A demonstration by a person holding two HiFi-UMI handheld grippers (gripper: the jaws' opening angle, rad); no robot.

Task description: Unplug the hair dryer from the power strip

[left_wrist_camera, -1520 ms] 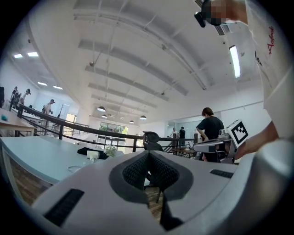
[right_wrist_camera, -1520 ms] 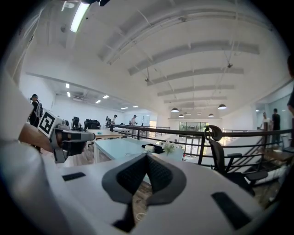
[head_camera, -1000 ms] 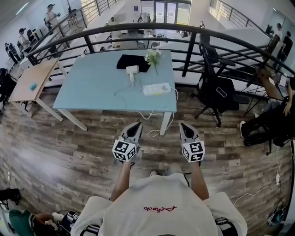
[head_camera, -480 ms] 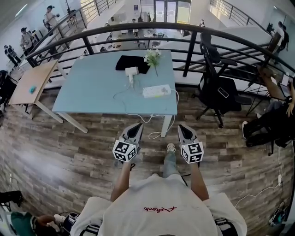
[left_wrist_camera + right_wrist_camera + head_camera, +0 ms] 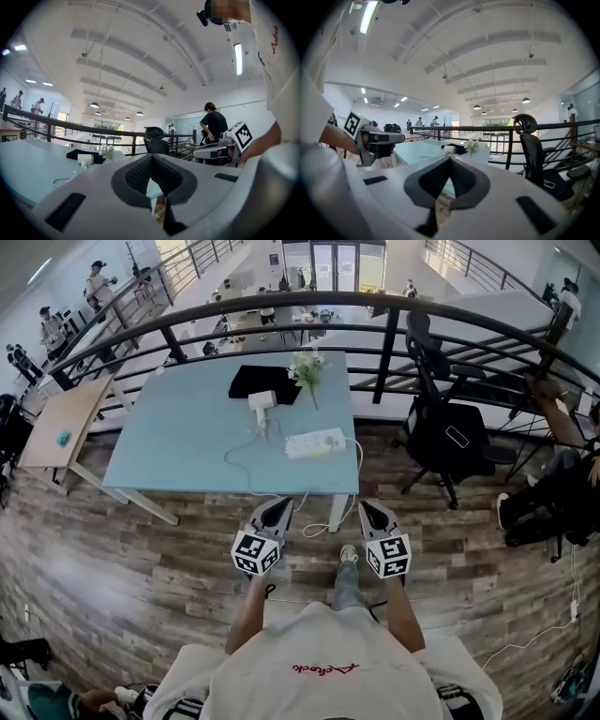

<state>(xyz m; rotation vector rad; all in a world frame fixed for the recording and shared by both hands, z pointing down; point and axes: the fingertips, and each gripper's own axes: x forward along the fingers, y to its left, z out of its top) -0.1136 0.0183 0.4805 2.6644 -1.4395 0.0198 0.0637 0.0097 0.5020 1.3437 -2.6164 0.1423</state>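
Presently, by item.

Hair dryer [image 5: 262,402]: white, lying on the far half of the blue table [image 5: 178,442], touching the edge of a black cloth [image 5: 253,379]. Its cord [image 5: 234,448] loops loosely across the tabletop toward the power strip [image 5: 316,443].

Power strip: white, flat near the table's front right edge, its own lead dropping off that edge to the floor. This is the side nearest the person, so the plug should be easy to get at (whether it is seated in a socket is too small to tell from here).

Flowers [image 5: 306,369]: a small bunch just right of the cloth, clear of the strip.

Left gripper [image 5: 279,504] and right gripper [image 5: 366,506]: each has its jaws closed together with nothing between the pads. Both are side by side over the wooden floor, short of the table's front edge and well apart from strip and dryer.

Pose: forearms run forward from the body, roughly parallel, with the tips aimed at the table. I judge this a carrying stance, since nothing is within reach and the unplugging is not yet begun.
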